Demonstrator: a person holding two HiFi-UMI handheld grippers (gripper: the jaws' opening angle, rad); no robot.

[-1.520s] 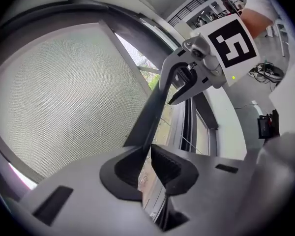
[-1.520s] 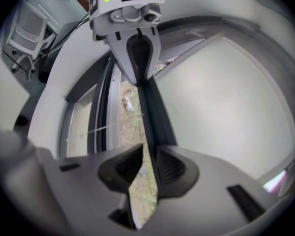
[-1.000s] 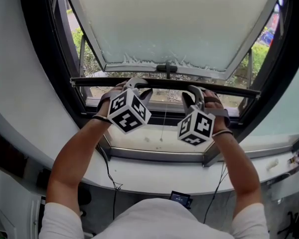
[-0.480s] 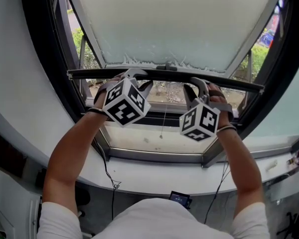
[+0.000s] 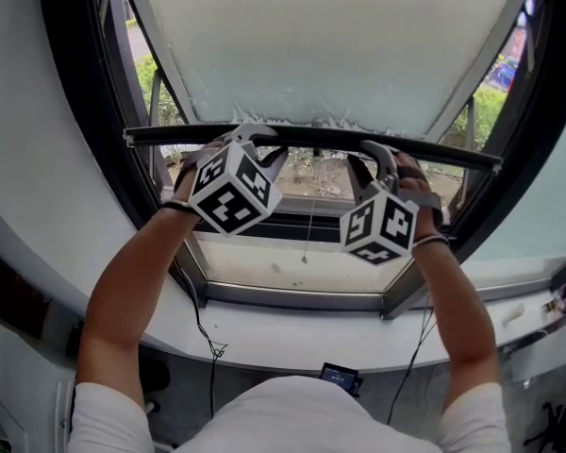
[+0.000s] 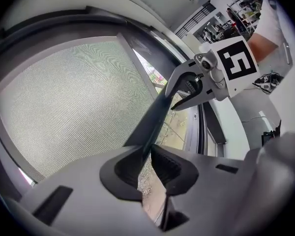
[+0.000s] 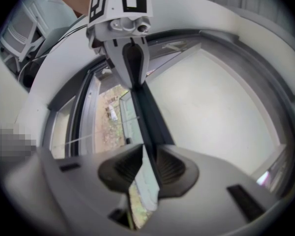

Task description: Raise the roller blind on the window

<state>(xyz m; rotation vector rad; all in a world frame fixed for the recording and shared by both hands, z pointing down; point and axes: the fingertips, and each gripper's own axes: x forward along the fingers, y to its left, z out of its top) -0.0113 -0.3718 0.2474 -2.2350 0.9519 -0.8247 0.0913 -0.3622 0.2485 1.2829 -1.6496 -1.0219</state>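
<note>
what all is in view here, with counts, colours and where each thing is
blind: one, off-white, over the upper window
bar: one, black, along the blind's lower edge
window frame: one, black, around the glass
sill: one, white, below the window
cord: one, thin and pale, hanging below the bar
cables: two, black, hanging under the sill
greenery: green, outside at both sides
left gripper: one, grey with a marker cube, fingers shut on the bar
right gripper: one, same, fingers shut on the bar
arms: two, white sleeves, reaching up
</note>
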